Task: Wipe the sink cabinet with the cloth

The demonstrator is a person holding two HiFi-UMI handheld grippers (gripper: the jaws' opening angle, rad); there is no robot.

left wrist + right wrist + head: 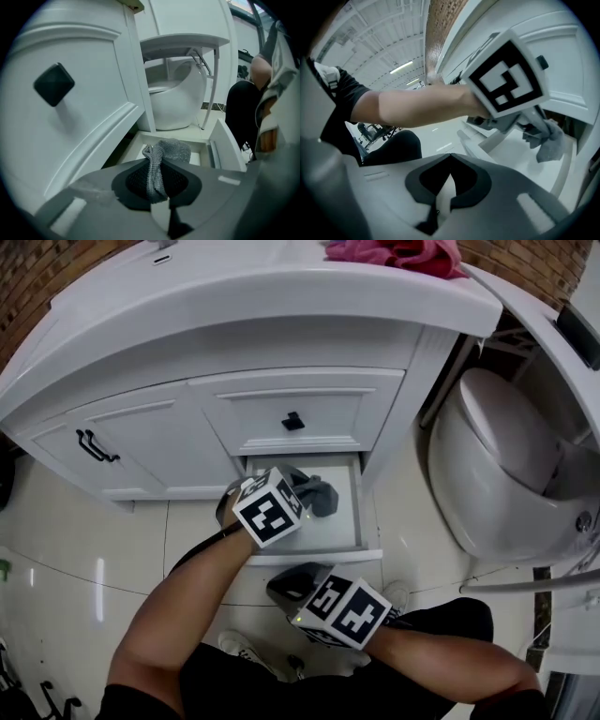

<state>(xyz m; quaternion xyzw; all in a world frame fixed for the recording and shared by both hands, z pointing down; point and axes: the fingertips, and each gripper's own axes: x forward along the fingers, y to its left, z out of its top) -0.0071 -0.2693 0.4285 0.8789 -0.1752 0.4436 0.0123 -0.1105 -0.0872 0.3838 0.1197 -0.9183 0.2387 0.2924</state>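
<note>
The left gripper is pinching the grey, coarse-knit cloth between jaws pressed together on it. It is holding the cloth over the open bottom drawer of the white panelled sink cabinet; I cannot tell whether the cloth is touching the drawer.

To wipe well, I judge the pinch should be staying firm. The loose bunch, not the gripper's tips, should be meeting the painted surface, in overlapping strokes along the drawer's floor and rim.

The right gripper is hanging just in front of the drawer, jaws together on nothing.

The cloth is looking crumpled and twisted. A bunch is spilling beyond the jaws and a narrow strip is running down between them.
</note>
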